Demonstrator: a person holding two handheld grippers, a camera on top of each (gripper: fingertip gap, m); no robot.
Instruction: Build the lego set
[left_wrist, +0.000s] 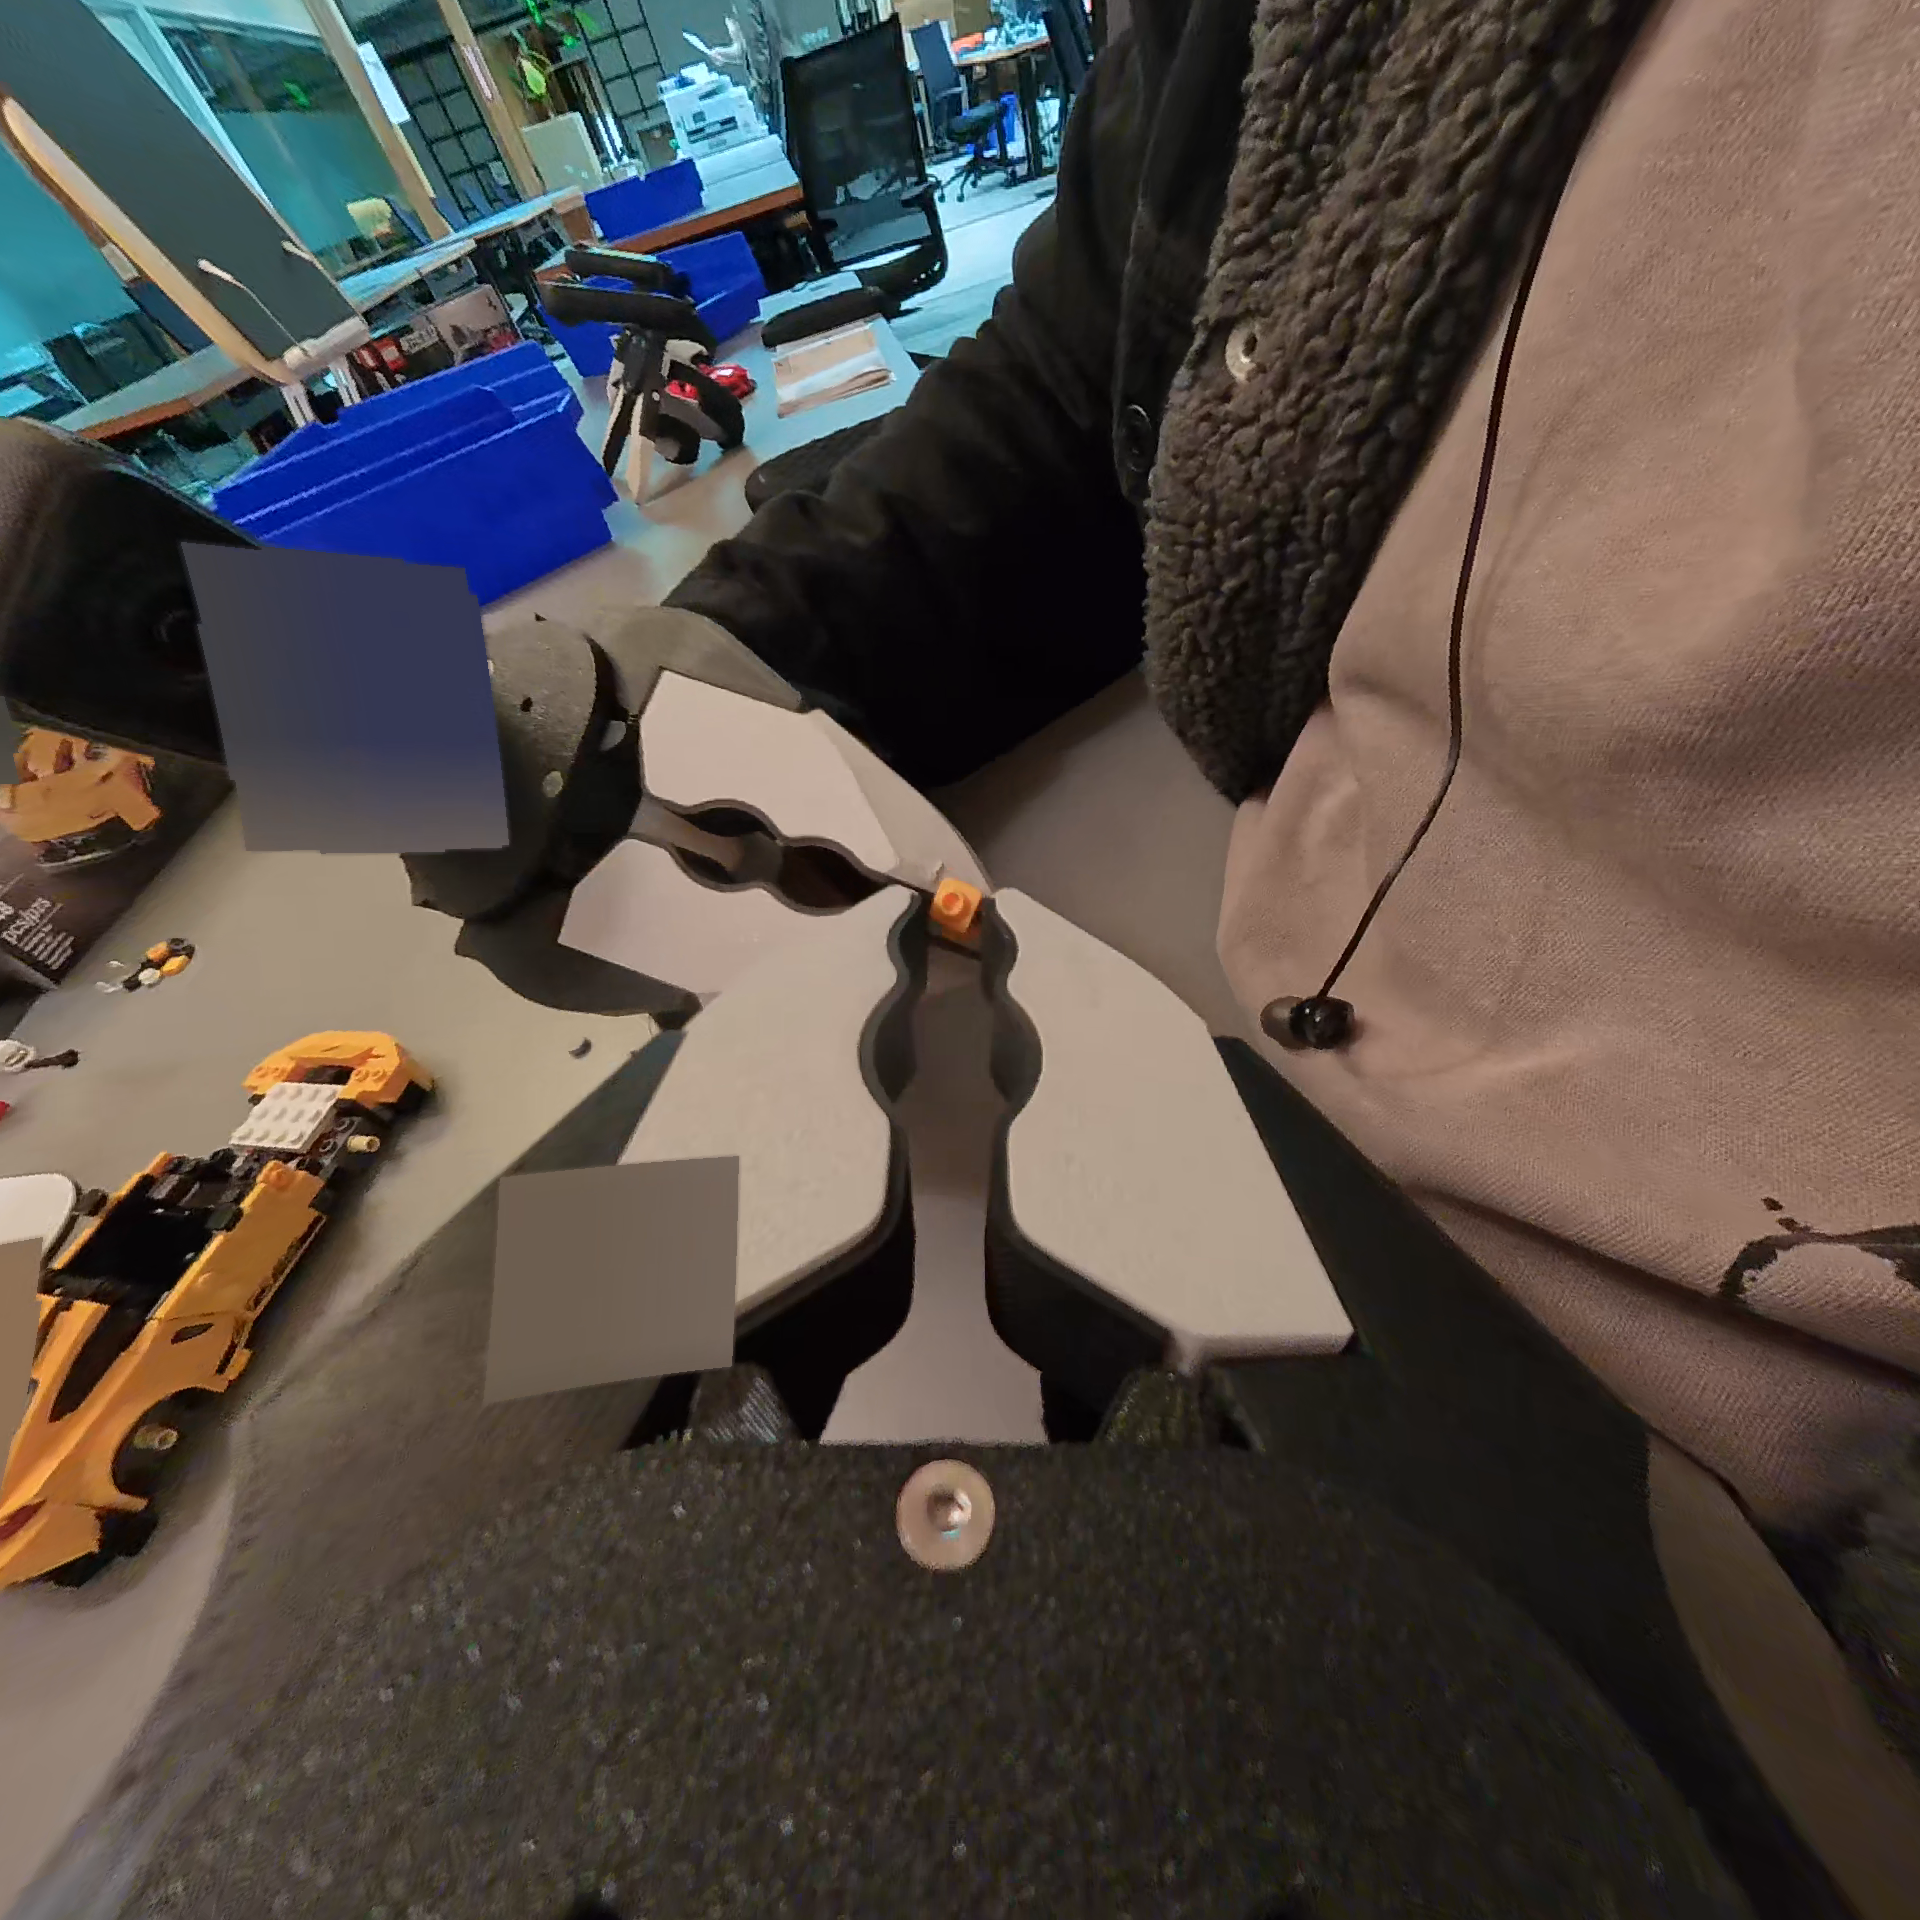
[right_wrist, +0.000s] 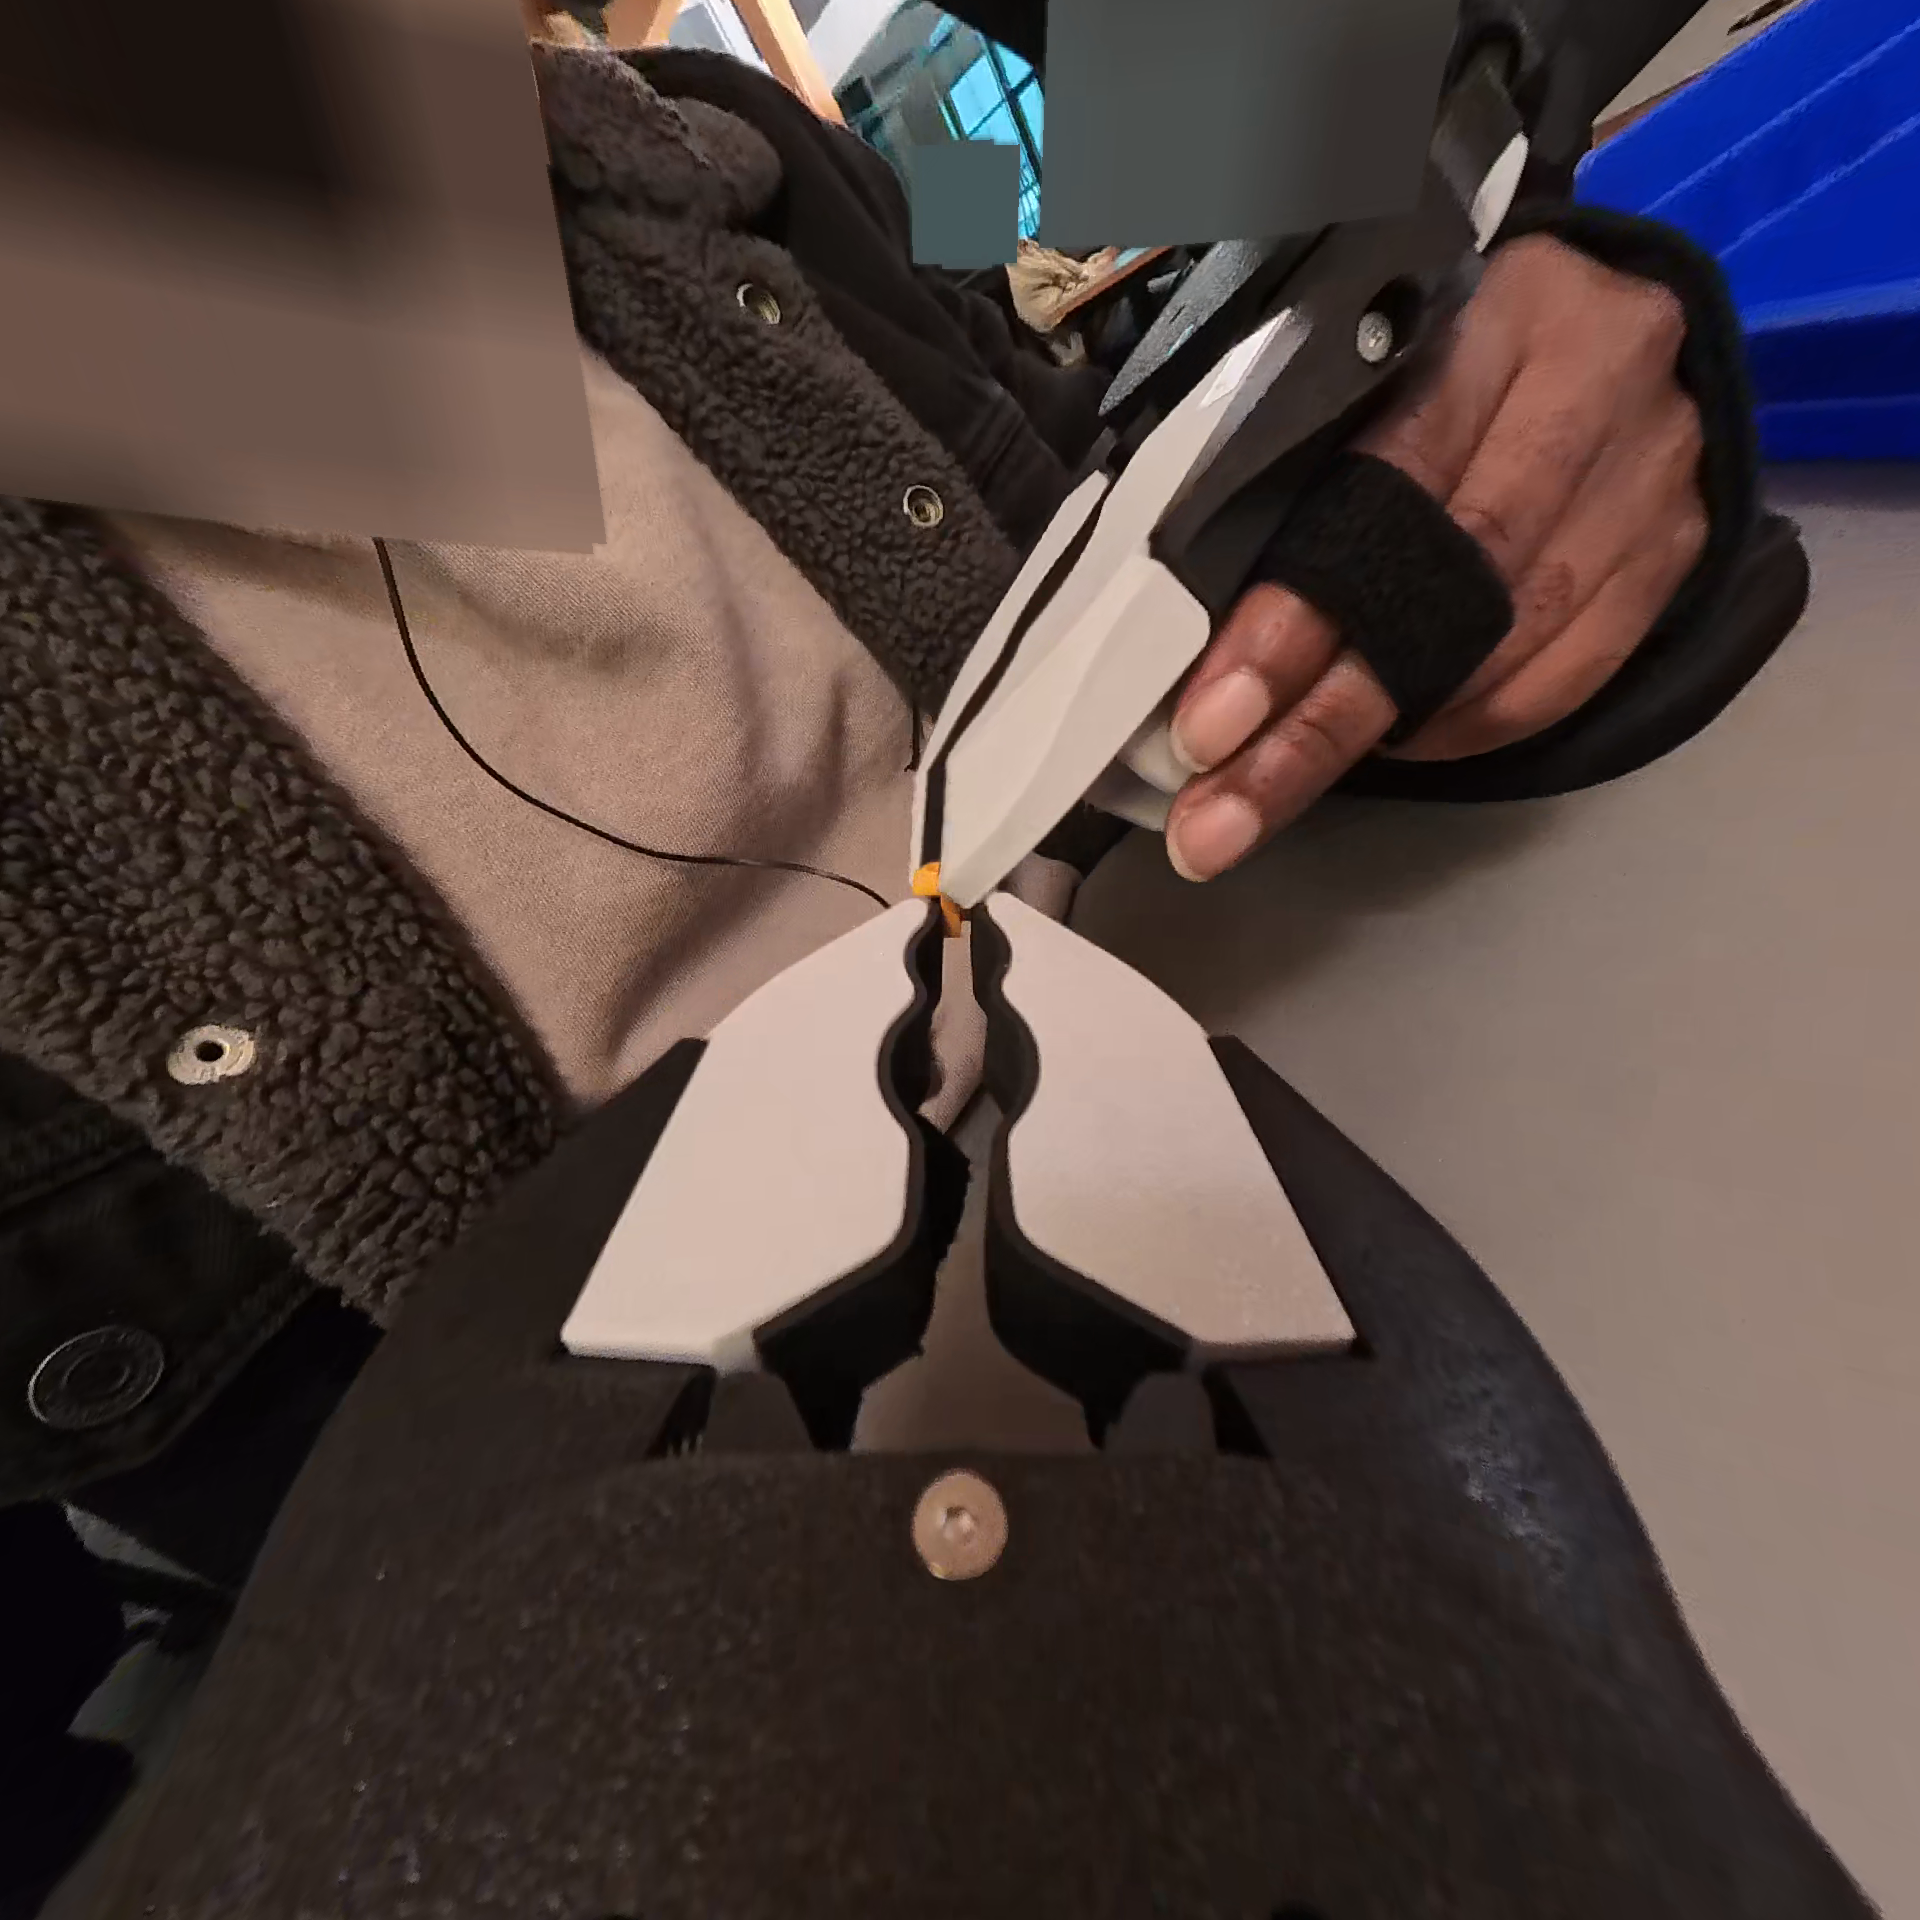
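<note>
My left gripper (left_wrist: 954, 920) is shut on a small orange brick (left_wrist: 957, 906), held in the air close to the person's chest. My right gripper (left_wrist: 920, 883) comes in from the left, shut, with its tips against that brick. In the right wrist view my right gripper (right_wrist: 952, 916) pinches a small orange piece (right_wrist: 952, 922). The left gripper (right_wrist: 932, 883) comes down from the upper right with its orange brick (right_wrist: 925, 878) touching that piece. I cannot tell whether the two orange bits are joined. The partly built yellow-orange Lego car (left_wrist: 156, 1299) lies on the grey table (left_wrist: 312, 997) at the lower left.
A dark booklet (left_wrist: 62, 831) with a picture of the car and small loose parts (left_wrist: 156, 961) lie at the left. Blue bins (left_wrist: 416, 468) stand behind, also showing in the right wrist view (right_wrist: 1787, 208). A spare gripper (left_wrist: 655, 384) stands farther back. The person's torso (left_wrist: 1558, 727) fills the right. Left and right tips are no more than a few centimetres apart.
</note>
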